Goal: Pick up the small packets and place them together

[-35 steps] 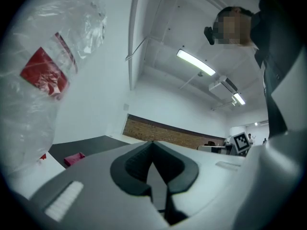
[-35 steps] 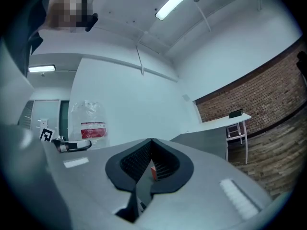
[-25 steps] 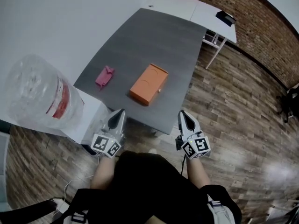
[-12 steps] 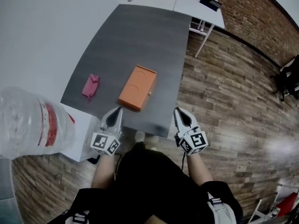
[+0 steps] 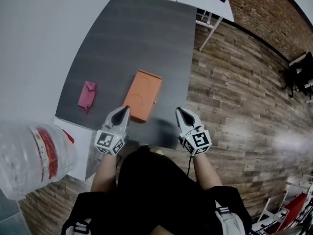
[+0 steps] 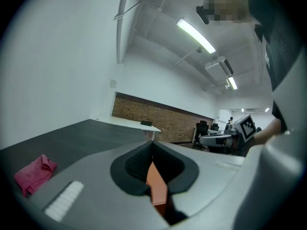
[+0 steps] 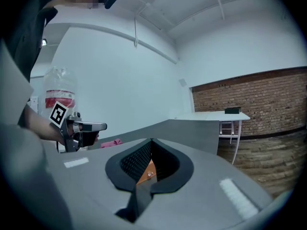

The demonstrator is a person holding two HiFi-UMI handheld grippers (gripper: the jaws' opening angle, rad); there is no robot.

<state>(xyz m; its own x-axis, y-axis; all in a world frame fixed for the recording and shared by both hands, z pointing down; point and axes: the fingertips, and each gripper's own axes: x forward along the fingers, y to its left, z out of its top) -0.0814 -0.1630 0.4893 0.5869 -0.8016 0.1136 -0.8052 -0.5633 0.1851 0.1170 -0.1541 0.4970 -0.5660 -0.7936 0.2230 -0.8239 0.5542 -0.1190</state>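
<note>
Grey bench (image 5: 137, 38) standing on a wood floor (image 5: 234, 97); clear water bottle (image 5: 34, 155) sitting far left, off the bench; pink packet (image 5: 87, 94) lying near the bench's left edge; left claw (image 5: 125, 110) hovering at the near edge, closed and empty; orange box (image 5: 143, 95) lying just beyond it, apart from the packet; right claw (image 5: 179, 110) hovering closed, empty.

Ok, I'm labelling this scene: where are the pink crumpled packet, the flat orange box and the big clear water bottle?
pink crumpled packet (image 5: 87, 94), head view, its middle.
flat orange box (image 5: 143, 94), head view, middle of its top face.
big clear water bottle (image 5: 24, 155), head view, its clear side wall.
</note>
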